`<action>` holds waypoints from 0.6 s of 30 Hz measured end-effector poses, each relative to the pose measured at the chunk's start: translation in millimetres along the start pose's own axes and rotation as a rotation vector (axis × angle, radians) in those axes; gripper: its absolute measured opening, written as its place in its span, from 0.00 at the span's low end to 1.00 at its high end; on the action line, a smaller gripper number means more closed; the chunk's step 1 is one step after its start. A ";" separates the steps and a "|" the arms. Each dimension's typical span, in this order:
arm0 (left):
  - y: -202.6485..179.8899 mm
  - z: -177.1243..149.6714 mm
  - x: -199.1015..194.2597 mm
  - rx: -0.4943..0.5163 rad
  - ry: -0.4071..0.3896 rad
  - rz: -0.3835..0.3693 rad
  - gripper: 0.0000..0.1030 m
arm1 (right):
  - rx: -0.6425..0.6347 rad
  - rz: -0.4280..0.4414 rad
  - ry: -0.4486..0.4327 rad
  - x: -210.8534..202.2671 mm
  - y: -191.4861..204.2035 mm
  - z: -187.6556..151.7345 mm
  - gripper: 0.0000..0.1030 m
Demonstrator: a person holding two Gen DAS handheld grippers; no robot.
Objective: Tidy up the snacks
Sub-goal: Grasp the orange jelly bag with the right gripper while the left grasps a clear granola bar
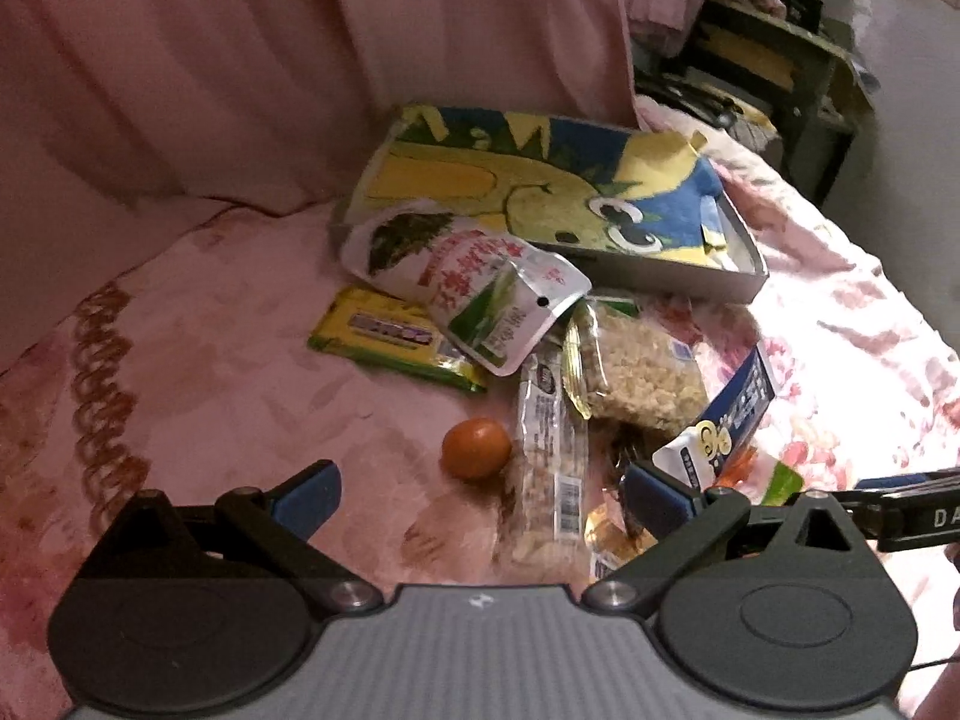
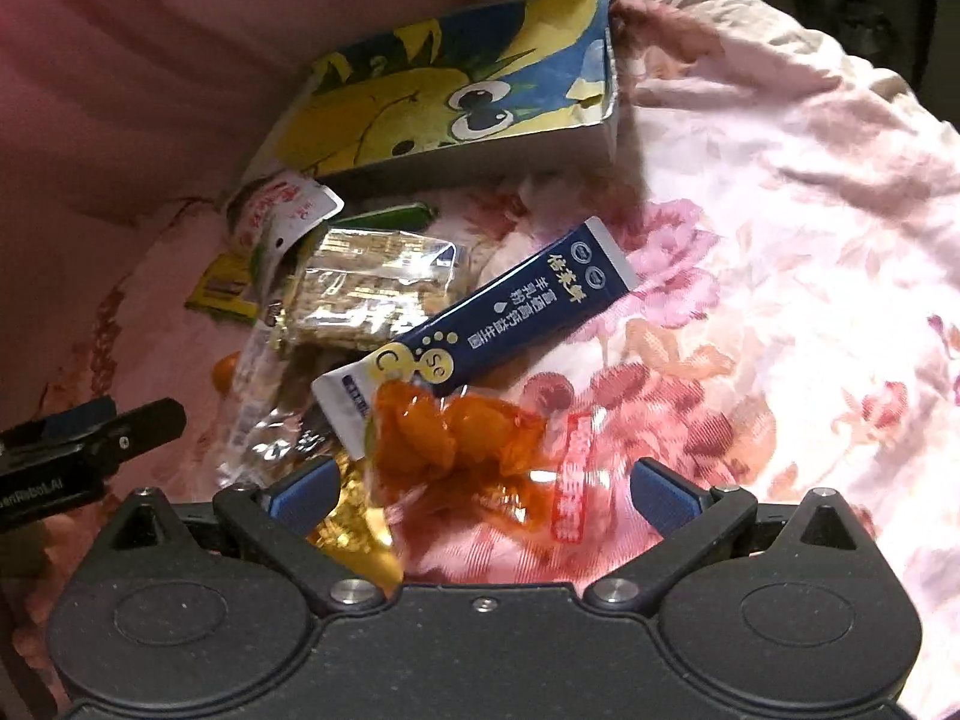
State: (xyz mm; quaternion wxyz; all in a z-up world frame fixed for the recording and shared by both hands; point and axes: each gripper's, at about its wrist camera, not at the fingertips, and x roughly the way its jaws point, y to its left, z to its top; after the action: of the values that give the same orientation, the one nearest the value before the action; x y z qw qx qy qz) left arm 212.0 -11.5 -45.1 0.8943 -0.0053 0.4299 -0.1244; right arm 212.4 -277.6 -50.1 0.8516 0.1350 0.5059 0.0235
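A: We begin with the pink floral bedspread (image 2: 780,240) that carries everything. On it, toward twelve o'clock in our left wrist view, sits the shallow box with the cartoon pineapple (image 1: 540,186), its printed flap lying over the tray.

B: Next in size we see the white pouch with red lettering (image 1: 474,282), at eleven o'clock from the pile's middle, its upper end leaning on the box's near edge and its lower end over the yellow-green flat packet (image 1: 390,339).

A: At the centre lies the clear pack of puffed-grain bars (image 1: 642,372). The navy sachet with yellow dots (image 2: 510,312) lies just beside it, running toward two o'clock.

B: The long clear strip of nuts (image 1: 549,462) runs toward six o'clock. The small orange round fruit (image 1: 477,447) sits just left of it.

A: Our left gripper (image 1: 480,498) hangs spread wide above the strip and fruit, grasping nothing.

B: Our right gripper (image 2: 480,492) is likewise spread apart. The clear packet of orange pieces (image 2: 456,438) lies between its fingers, and neither pad presses it.
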 end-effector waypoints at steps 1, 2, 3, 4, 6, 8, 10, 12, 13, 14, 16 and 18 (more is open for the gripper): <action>-0.5 1.1 6.1 0.002 0.013 -0.008 0.99 | -0.004 -0.002 0.006 4.5 0.2 2.0 1.00; -1.0 2.1 12.1 0.001 0.027 -0.017 0.99 | -0.006 0.002 0.008 8.7 0.6 3.8 1.00; -1.1 2.2 16.7 -0.002 0.038 -0.028 0.97 | -0.006 0.006 0.007 12.5 0.8 5.3 1.00; -1.4 2.5 21.4 -0.005 0.049 -0.042 0.95 | 0.000 0.006 0.004 15.7 0.9 6.4 1.00; -1.3 4.6 31.2 -0.014 0.067 -0.064 0.89 | 0.015 0.006 0.004 22.2 1.3 8.8 1.00; -0.6 6.4 38.7 -0.022 0.079 -0.087 0.78 | 0.016 0.015 0.004 27.7 4.0 8.6 0.99; 0.1 6.4 43.4 -0.027 0.083 -0.104 0.68 | -0.006 0.010 0.006 33.3 10.0 8.2 0.99; 0.8 5.3 46.3 -0.034 0.090 -0.098 0.64 | -0.038 -0.020 0.007 38.3 16.9 5.7 0.99; 0.8 5.0 46.9 -0.033 0.090 -0.101 0.64 | -0.050 -0.036 0.006 40.4 19.6 4.5 0.99; 1.4 4.3 46.9 -0.033 0.088 -0.103 0.63 | -0.059 -0.052 0.005 41.9 21.2 3.2 0.99; 3.1 4.6 46.7 -0.044 0.090 -0.112 0.57 | -0.064 -0.081 -0.003 44.3 22.7 0.9 0.89; 4.4 4.8 45.8 -0.066 0.101 -0.158 0.39 | -0.046 -0.072 -0.010 45.0 21.3 0.4 0.86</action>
State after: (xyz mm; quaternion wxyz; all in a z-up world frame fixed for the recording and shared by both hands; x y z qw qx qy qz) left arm 244.1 -18.0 -77.7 0.8582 -0.0620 0.4767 -0.1803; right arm 236.7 -249.3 -82.9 0.8572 0.0971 0.5057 0.0038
